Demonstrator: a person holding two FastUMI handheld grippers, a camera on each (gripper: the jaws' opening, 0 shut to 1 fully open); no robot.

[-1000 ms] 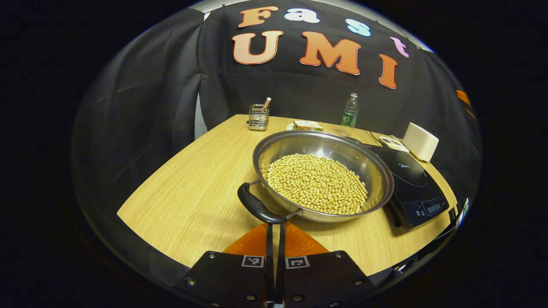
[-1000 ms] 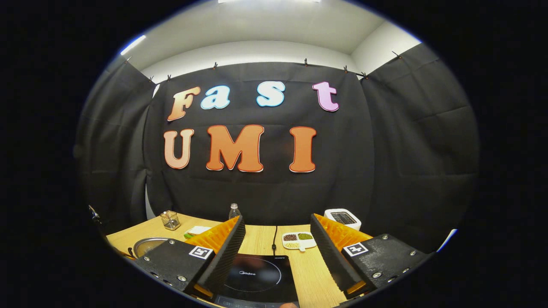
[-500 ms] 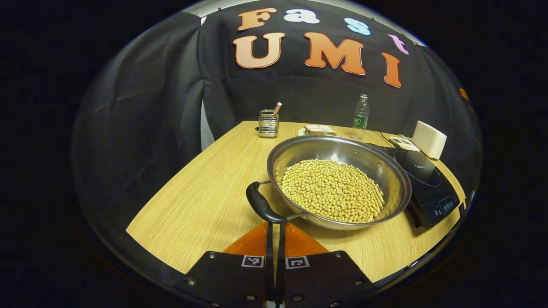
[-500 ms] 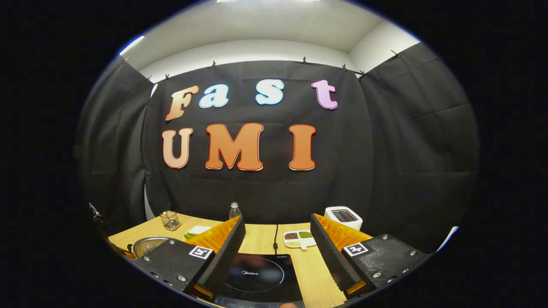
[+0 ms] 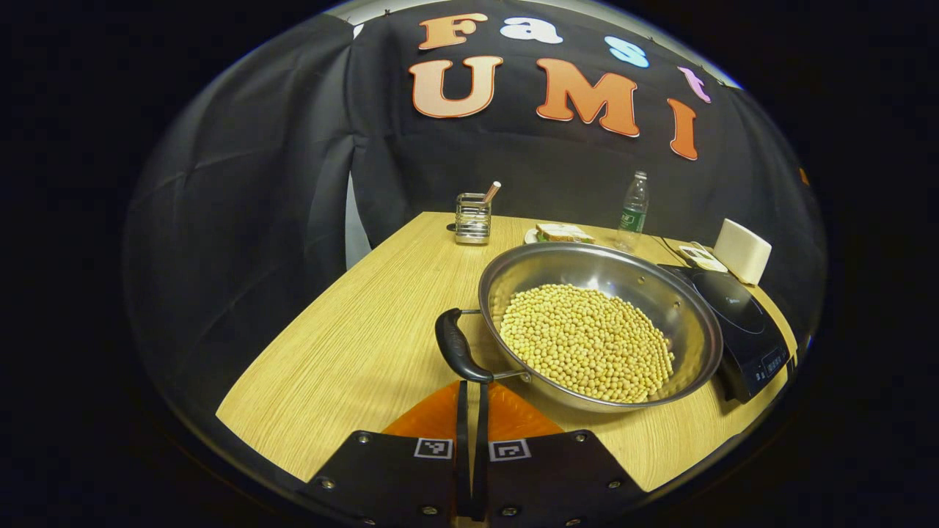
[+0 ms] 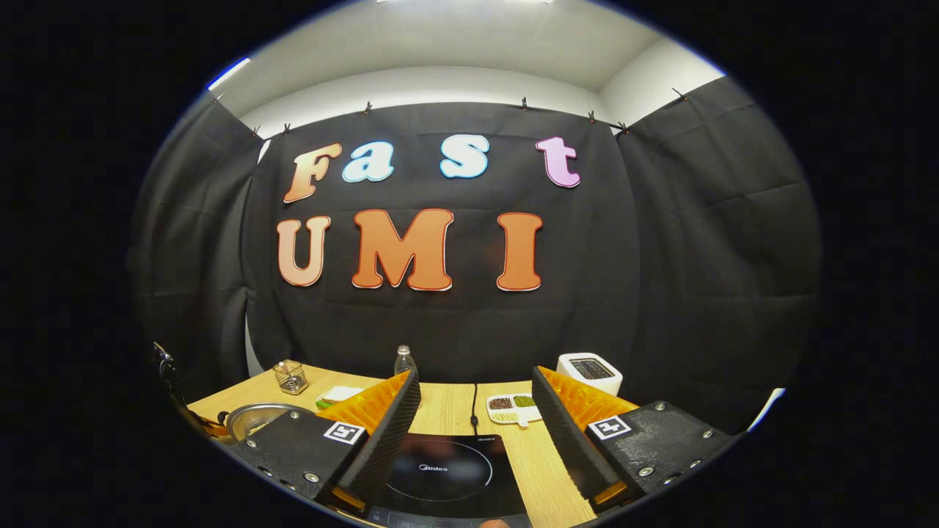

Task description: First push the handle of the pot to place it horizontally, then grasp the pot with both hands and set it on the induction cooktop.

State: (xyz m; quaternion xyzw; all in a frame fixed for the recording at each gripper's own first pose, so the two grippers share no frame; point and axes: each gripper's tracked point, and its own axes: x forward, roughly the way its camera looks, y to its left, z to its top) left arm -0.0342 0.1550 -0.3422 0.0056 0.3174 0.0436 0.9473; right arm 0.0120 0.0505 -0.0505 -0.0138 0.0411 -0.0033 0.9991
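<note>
Two tongs were in frame. In the left gripper view the left tongs [image 5: 472, 392] were clenched, fingers pressed together with nothing between them, tips just at the near end of the black curved handle [image 5: 456, 353] of the wide stainless-steel pot [image 5: 601, 323]; contact could not be confirmed. That pot, holding a layer of pale yellow beans [image 5: 587, 341], stood on the light wood-grain counter [image 5: 352, 352], its far-right rim beside the flat black induction cooktop [image 5: 741, 323]. Behind it stood a wire mesh utensil holder [image 5: 472, 218], a sandwich on a plate [image 5: 561, 233], a clear plastic bottle [image 5: 633, 210] and a white box-shaped appliance [image 5: 742, 250].

In the right gripper view the right tongs [image 6: 475, 422] were released, fingers wide apart, held above the cooktop [image 6: 440, 477]. A white divided dish of mixed beans [image 6: 513, 409] lay between the fingers farther back; the pot's rim [image 6: 253, 418] showed at lower left.
</note>
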